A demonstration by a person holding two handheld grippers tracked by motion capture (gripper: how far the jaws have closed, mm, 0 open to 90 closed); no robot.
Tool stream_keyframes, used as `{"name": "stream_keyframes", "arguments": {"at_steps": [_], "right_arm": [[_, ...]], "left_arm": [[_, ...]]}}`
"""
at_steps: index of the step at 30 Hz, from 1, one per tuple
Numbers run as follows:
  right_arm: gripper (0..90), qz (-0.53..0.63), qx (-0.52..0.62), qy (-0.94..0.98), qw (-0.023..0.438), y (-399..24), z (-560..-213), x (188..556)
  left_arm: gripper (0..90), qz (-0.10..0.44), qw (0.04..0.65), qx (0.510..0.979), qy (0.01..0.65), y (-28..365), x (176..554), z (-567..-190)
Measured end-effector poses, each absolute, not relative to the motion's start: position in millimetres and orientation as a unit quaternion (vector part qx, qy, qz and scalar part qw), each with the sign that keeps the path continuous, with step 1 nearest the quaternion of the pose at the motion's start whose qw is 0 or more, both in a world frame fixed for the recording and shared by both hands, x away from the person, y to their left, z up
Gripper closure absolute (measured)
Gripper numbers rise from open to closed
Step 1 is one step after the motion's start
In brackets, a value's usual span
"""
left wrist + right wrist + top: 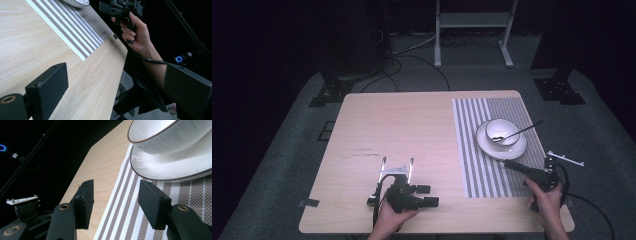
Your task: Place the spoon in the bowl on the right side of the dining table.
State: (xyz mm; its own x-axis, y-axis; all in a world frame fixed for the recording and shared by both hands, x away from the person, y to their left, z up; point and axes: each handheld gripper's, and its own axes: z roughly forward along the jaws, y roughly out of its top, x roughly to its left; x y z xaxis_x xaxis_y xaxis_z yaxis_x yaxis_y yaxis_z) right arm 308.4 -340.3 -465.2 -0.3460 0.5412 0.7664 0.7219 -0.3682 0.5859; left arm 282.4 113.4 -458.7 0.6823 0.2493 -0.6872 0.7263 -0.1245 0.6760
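My left gripper sits low centre of the high view, jaws spread and empty. My right gripper, lower right, gapes beside the plate holding bowl and spoon on the mat.

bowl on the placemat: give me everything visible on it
The bowl is white, glossy, ceramic-looking, with a thin dark line at its rim, as the right gripper view shows. It sits upright on a matching white plate at the far right of the table, on the striped placemat. A spoon rests in it, handle angled out over the rim to the right. Nothing else touches it; the right gripper stands short of the plate.
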Motion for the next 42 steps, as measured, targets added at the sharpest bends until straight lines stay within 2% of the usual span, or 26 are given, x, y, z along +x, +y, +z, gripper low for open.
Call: {"name": "stream_keyframes", "arguments": {"at_steps": [42], "right_arm": [[44.2,-0.593,-0.538,-0.594,0.077,-309,-477,280]], "left_arm": [[4.8,-0.208,0.570,0.719,0.339,116,281,-458]]}}
